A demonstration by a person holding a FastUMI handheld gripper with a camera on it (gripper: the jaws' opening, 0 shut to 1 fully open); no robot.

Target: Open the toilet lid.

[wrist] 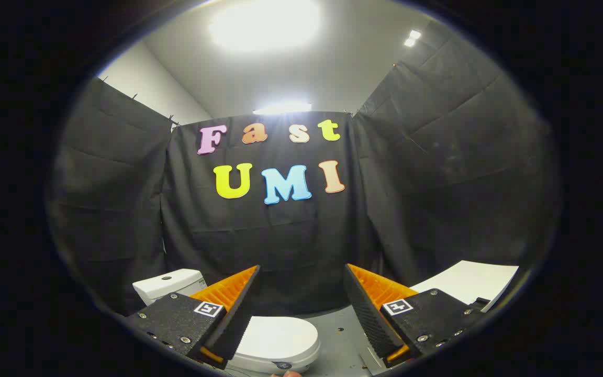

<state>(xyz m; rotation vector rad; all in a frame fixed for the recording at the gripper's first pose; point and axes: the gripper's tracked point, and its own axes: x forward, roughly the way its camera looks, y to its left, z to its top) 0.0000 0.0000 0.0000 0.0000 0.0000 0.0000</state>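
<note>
- below the gripper: toilet lid down flat, tank behind left finger.
- fingers wide apart, holding nothing; likely hovering high to line up on lid's edge.

toilet lid: smooth glossy white | tool fingers: ribbed orange, matt black | wall cloth: matt
</note>
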